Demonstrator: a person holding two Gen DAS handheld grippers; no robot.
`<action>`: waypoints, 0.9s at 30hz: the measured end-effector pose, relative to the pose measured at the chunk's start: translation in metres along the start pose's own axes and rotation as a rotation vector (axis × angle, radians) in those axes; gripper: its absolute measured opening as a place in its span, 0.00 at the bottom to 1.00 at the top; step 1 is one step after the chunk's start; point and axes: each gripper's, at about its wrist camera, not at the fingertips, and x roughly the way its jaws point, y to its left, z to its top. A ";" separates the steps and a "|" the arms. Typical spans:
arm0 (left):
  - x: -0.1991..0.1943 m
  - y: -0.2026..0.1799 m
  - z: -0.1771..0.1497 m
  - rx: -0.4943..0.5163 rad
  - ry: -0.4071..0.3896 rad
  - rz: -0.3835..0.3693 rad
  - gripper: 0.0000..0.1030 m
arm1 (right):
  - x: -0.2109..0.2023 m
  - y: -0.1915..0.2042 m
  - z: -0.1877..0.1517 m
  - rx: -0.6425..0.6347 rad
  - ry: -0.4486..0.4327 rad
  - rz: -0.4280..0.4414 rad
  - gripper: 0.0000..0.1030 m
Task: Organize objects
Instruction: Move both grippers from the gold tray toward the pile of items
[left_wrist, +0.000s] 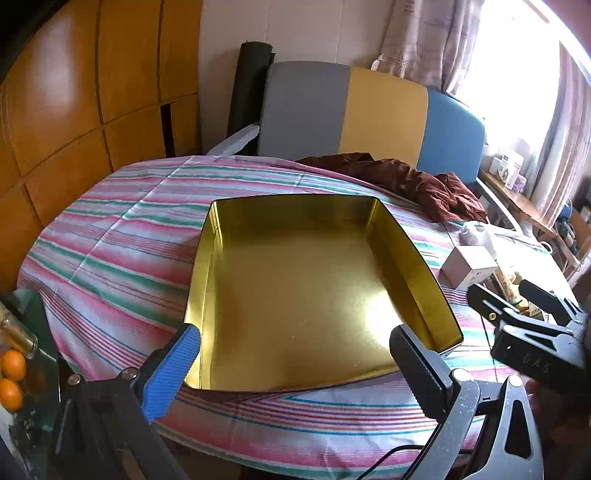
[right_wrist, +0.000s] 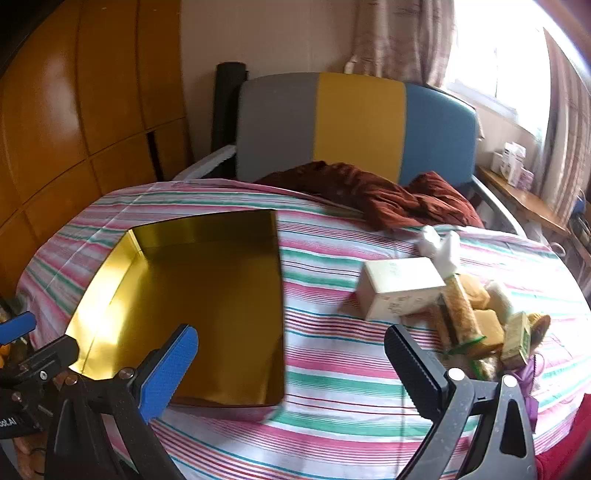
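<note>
An open gold tin tray (left_wrist: 207, 280) lies on the striped tablecloth; it also shows in the right wrist view (right_wrist: 110, 273). My left gripper (left_wrist: 295, 365) is open over the tray's near edge, holding nothing. My right gripper (right_wrist: 291, 365) is open and empty above the cloth, between the tray and a pile of packaged snacks (right_wrist: 476, 325). A white box (right_wrist: 399, 291) lies just left of the pile; it also shows in the left wrist view (left_wrist: 469, 266). The right gripper shows at the right of the left wrist view (left_wrist: 517, 299).
A crumpled maroon cloth (right_wrist: 376, 195) lies at the table's far edge before a grey, yellow and blue chair back (right_wrist: 354, 122). White tissue (right_wrist: 439, 243) lies beyond the box. Oranges (left_wrist: 13, 380) sit on a glass table at left. A wooden cabinet (left_wrist: 74, 110) stands behind.
</note>
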 end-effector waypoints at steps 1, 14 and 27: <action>0.002 -0.004 0.001 0.009 0.010 -0.010 1.00 | 0.000 -0.005 0.000 0.008 0.003 -0.004 1.00; 0.006 -0.069 0.019 0.209 0.015 -0.155 1.00 | -0.002 -0.117 0.005 0.160 0.071 -0.132 0.99; 0.036 -0.175 0.053 0.475 0.005 -0.229 1.00 | -0.007 -0.256 0.005 0.391 0.034 -0.200 0.99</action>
